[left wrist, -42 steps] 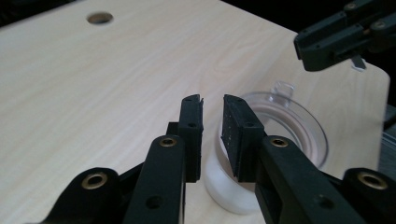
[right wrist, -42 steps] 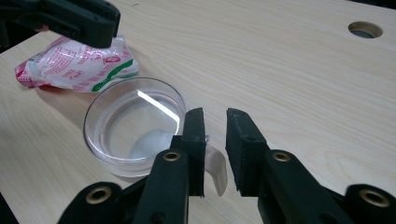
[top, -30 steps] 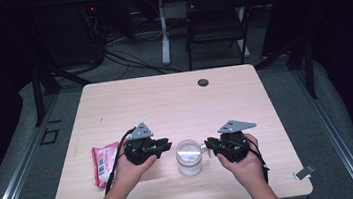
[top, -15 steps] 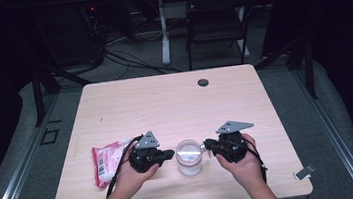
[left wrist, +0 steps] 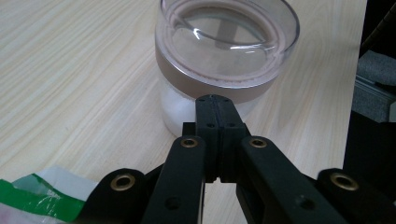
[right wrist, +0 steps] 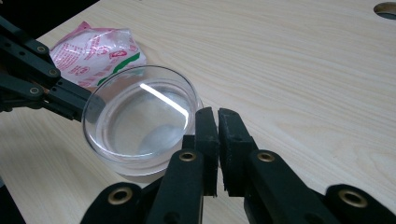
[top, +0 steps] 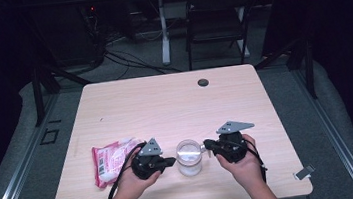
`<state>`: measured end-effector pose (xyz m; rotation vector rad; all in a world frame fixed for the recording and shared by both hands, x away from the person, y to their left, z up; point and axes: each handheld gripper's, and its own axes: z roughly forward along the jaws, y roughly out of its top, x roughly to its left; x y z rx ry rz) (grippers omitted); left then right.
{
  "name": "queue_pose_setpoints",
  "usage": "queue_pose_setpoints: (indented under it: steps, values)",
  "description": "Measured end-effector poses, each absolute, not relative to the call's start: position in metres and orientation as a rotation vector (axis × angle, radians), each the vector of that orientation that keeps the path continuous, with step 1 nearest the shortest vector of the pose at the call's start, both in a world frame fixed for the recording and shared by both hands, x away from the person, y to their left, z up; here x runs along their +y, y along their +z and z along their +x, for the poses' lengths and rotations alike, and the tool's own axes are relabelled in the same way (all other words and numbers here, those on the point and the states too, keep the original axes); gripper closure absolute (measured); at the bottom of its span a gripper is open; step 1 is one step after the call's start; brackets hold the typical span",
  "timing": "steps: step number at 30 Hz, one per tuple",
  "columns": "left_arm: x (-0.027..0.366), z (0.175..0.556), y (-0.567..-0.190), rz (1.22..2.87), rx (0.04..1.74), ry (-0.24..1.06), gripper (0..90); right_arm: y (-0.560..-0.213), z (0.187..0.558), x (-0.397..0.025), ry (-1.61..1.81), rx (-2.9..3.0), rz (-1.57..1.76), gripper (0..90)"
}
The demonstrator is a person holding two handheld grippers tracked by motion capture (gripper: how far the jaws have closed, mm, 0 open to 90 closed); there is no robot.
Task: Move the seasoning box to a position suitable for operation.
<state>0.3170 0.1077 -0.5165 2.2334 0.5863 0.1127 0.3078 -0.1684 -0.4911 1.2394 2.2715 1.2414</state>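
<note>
A small jar (top: pixel 189 156) with a clear lid, a tan band and white contents stands near the table's front edge. My left gripper (top: pixel 173 160) is shut, and its joined tips rest against the jar's (left wrist: pixel 229 46) left side just under the band, as the left gripper (left wrist: pixel 215 100) view shows. My right gripper (top: pixel 204 148) is shut with nothing between its jaws. In the right gripper (right wrist: pixel 216 114) view its tips sit right beside the lid's edge of the jar (right wrist: pixel 140 121); I cannot tell whether they touch. The left gripper's fingers (right wrist: pixel 70 100) show beyond the jar.
A pink and white packet (top: pixel 111 160) lies flat left of my left hand, its green corner (left wrist: pixel 37 200) close behind the jaws. A round cable hole (top: pixel 203 82) is at the table's far edge. A chair (top: pixel 215 19) stands beyond the table (top: pixel 165 111).
My left gripper has slid a little toward the person and right, up against the jar. The right gripper and the jar have barely moved.
</note>
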Motion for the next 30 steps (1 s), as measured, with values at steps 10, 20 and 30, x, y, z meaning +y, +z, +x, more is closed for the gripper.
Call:
queue_pose_setpoints:
  steps: [10, 20, 30]
  values:
    - [0.108, 0.315, -0.516, 2.197, 0.589, 0.119, 90.0, -0.492, 0.307, -0.169, 1.249, 2.27, 1.238, 86.9]
    - [0.107, 0.314, -0.513, 2.177, 0.58, 0.117, 90.0, -0.492, 0.306, -0.169, 1.246, 2.264, 1.239, 85.1]
    - [0.105, 0.317, -0.509, 2.141, 0.588, 0.121, 90.0, -0.486, 0.292, -0.16, 1.24, 2.315, 1.075, 67.8]
